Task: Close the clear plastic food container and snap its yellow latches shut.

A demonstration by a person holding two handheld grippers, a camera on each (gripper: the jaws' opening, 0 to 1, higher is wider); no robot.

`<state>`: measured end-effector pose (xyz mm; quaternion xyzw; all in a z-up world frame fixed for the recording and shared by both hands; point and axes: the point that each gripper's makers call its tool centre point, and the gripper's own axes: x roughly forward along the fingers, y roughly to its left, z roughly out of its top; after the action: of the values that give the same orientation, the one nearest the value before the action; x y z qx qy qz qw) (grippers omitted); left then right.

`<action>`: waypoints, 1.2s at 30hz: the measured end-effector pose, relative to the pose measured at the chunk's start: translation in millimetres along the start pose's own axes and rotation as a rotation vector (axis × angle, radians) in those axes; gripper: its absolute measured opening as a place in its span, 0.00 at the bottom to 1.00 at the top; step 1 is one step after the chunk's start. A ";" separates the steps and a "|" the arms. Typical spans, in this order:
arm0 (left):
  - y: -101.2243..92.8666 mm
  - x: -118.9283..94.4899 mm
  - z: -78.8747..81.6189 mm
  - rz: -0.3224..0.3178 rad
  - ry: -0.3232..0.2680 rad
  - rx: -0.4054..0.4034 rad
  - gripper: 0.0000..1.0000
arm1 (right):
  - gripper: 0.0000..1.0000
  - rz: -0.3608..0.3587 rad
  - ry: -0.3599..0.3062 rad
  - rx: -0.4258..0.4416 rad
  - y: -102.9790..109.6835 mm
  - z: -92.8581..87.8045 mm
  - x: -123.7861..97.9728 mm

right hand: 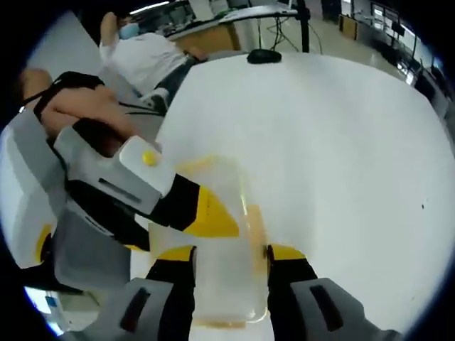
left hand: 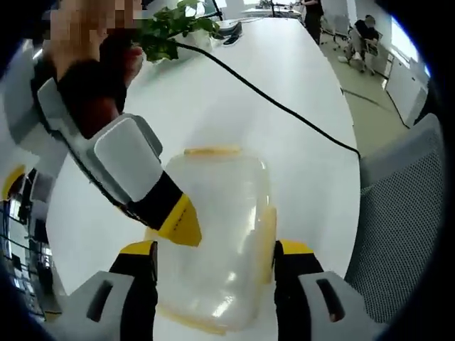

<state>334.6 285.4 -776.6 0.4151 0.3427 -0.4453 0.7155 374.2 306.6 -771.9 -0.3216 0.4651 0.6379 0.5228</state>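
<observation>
A long white table (left hand: 284, 64) runs to a potted green plant (left hand: 170, 25), crossed by a black cable (left hand: 284, 106). A grey mesh chair (left hand: 405, 213) stands beside it. Farther off, seated people, desks and, perhaps, bright windows (left hand: 405, 42)

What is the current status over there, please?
Left tongs open, straddling the clear container. Right tongs open, straddling it too. Lid on; yellow latches unclear. Black cable behind, not obstructing.
</observation>
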 end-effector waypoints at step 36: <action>5.5 -0.9 -2.2 -0.009 -0.006 0.011 0.61 | 0.28 0.052 0.201 0.016 -3.2 -10.0 9.5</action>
<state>339.1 289.2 -775.2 0.4164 0.3400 -0.4516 0.7121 374.3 300.9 -784.8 -0.3675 0.5286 0.6121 0.4592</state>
